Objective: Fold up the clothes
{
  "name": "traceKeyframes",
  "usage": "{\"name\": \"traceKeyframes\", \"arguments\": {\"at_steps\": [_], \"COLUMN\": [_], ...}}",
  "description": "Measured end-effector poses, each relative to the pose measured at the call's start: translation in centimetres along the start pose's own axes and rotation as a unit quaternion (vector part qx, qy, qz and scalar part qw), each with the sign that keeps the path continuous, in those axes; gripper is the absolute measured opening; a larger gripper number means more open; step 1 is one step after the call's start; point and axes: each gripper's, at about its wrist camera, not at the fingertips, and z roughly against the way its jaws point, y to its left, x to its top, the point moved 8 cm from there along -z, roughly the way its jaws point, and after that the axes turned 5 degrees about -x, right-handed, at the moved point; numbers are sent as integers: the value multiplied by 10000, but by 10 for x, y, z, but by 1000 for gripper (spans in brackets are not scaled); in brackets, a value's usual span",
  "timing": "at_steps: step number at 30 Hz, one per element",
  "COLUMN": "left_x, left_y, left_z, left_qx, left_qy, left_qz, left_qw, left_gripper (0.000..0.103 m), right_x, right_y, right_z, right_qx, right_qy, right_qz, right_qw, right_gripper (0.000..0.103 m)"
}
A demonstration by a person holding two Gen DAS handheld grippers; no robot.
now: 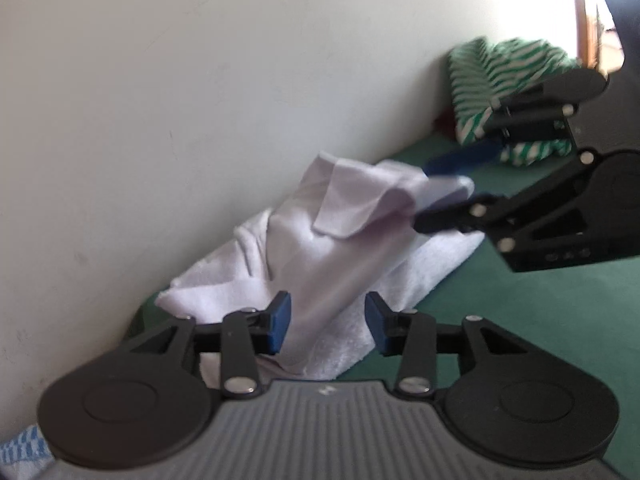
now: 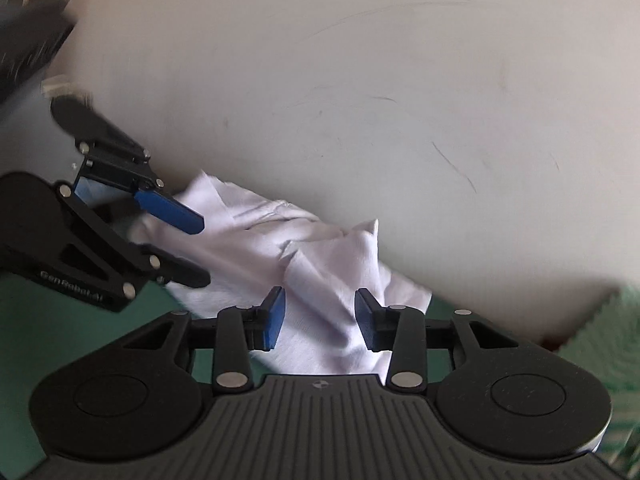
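A white garment (image 1: 320, 240) lies loosely folded on the green surface (image 1: 520, 300), bunched against the pale wall. My left gripper (image 1: 327, 322) is open at the garment's near end, and the cloth lies between its blue pads (image 1: 280, 320) without being pinched. In the left wrist view, my right gripper (image 1: 448, 190) is open around a raised flap at the far end. In the right wrist view, that gripper (image 2: 320, 318) straddles the white garment (image 2: 320, 248), and the left gripper (image 2: 200, 246) is open at the other end.
A green-and-white striped garment (image 1: 500, 76) is piled by the wall beyond the right gripper and shows again as a blurred striped garment (image 2: 624, 340) at the right edge. A blue-checked cloth (image 1: 20, 448) peeks in at lower left. The wall (image 1: 160, 120) closely bounds the far side.
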Motion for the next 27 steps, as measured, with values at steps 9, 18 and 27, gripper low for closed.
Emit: {"name": "traceKeyframes", "arguments": {"at_steps": [9,18,27], "left_x": [-12,-12,-9], "left_y": [-3,-12,-16], "left_z": [-6,-2,-2], "left_qx": [-10,111,118], "left_qy": [81,84,64], "left_qz": [-201,-417,-409], "left_qw": [9998,9990,9991], "left_gripper": [46,53,56], "right_x": [-40,-3,-3], "right_y": [-52,-67,-17], "right_z": [-28,-8,-43], "right_qx": [-707,-568,-471], "right_qy": [838,-128,-2], "right_qz": [-1524,-2034,35], "right_qw": [9822,9774,9989], "right_gripper": [9,39,10]}}
